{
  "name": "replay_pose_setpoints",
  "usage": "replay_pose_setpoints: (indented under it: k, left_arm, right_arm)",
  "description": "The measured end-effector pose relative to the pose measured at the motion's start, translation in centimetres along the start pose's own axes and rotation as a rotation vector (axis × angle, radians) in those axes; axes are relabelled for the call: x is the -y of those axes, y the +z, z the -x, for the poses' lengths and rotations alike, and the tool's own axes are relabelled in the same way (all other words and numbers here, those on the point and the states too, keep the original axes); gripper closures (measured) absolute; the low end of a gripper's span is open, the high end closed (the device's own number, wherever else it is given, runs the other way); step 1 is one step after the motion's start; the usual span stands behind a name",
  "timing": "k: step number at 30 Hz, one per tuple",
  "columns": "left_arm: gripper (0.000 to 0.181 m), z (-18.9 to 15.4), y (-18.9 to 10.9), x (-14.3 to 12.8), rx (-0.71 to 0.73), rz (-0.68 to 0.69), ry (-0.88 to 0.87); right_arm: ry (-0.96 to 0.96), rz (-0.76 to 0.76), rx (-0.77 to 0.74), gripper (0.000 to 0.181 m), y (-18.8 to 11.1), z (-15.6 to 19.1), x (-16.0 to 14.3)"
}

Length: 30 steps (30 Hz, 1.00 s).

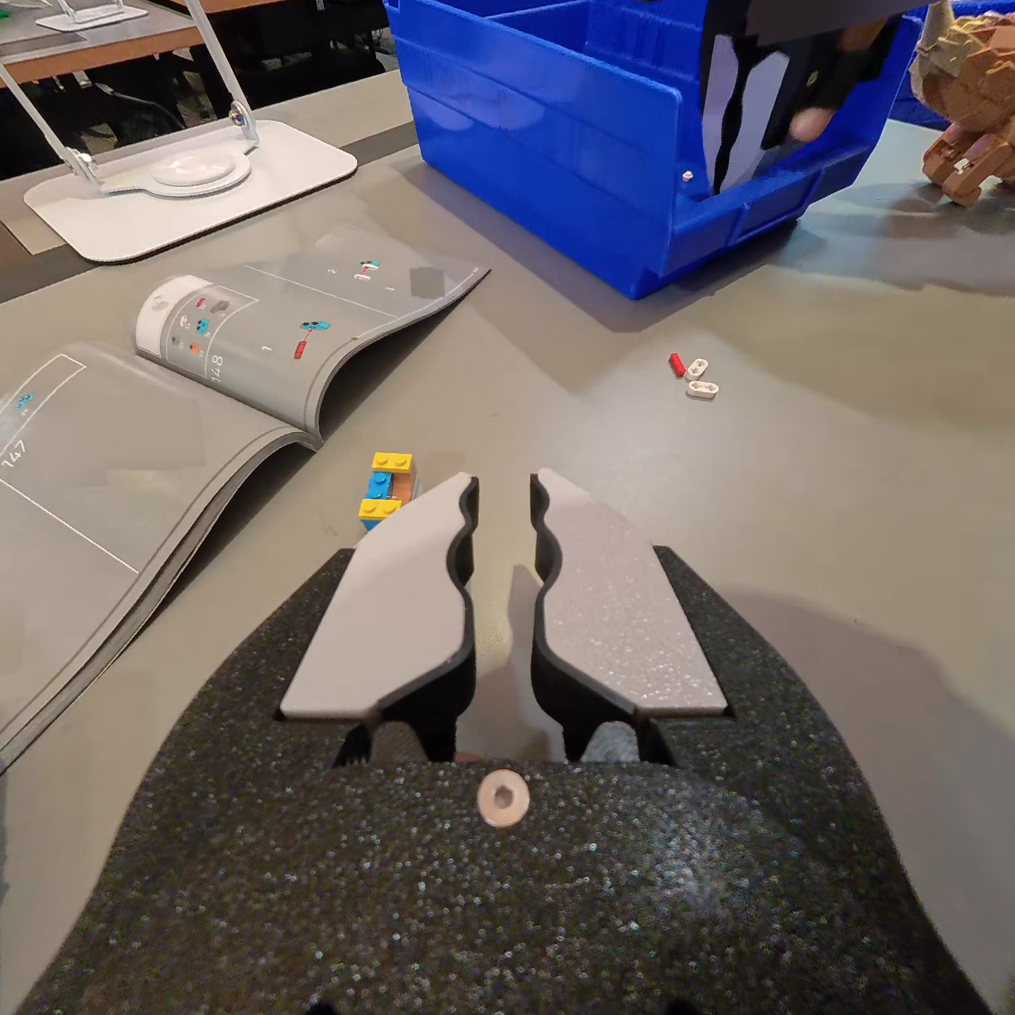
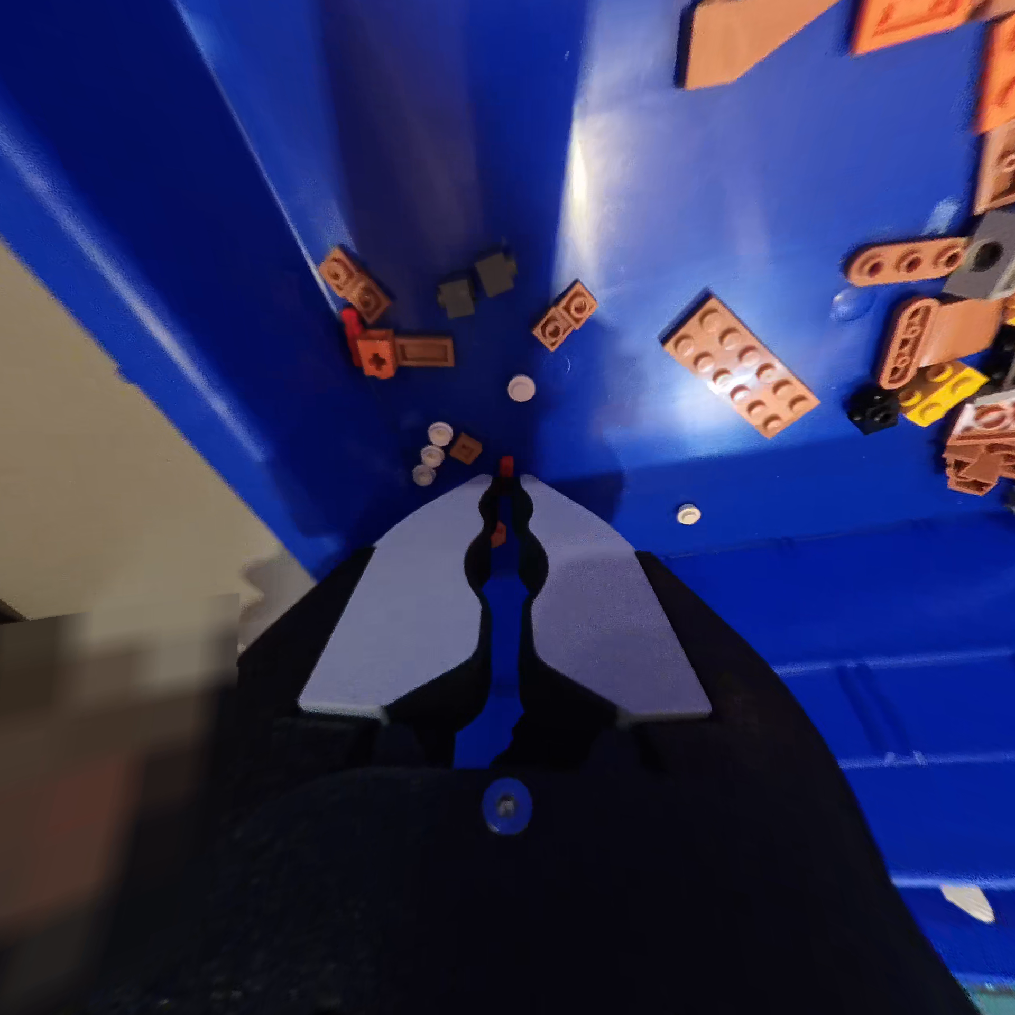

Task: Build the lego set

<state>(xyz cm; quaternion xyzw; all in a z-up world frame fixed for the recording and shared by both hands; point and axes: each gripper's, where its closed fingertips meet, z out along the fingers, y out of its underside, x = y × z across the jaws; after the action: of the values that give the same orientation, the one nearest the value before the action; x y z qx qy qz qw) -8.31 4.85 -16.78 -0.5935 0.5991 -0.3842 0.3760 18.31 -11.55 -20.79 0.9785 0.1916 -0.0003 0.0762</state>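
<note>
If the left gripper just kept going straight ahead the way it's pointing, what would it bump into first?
Probably bare table first. The left gripper points down at it between the small yellow and blue brick stack and the red and white pieces. The blue bin lies beyond; depth is uncertain.

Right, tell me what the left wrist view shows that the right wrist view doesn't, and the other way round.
Only the left wrist view: the open instruction booklet, a small yellow-and-blue assembly, a red pin with two white links on the grey table, a brown model, and the left gripper, jaws apart and empty.

Only the right wrist view: the loose bricks inside the bin, like the tan plate, and a small red piece between the nearly closed jaws.

Both: the blue bin and the right gripper.
</note>
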Motion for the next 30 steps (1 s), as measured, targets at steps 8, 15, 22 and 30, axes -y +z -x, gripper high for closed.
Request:
replay_pose_setpoints:
  k: [8,15,22,30]
  left_arm:
    - [0.164,0.0,0.1,-0.1,0.003,0.008,0.006]
    - [0.165,-0.2,-0.1,-0.2,0.017,0.011,0.037]
    - [0.165,-0.1,-0.6,-0.2,0.019,-0.002,0.02]
    - [0.166,0.0,-0.5,-0.3,0.016,0.005,0.015]
  right_arm:
    - [-0.095,-0.476,0.05,0.177,-8.2,8.6,5.0]
    - [-0.194,-0.521,0.079,0.177,-2.8,14.7,10.1]
    - [-0.186,-0.474,0.052,0.177,-0.3,14.8,10.3]
    - [-0.15,-0.517,0.108,0.165,-2.2,14.4,8.6]
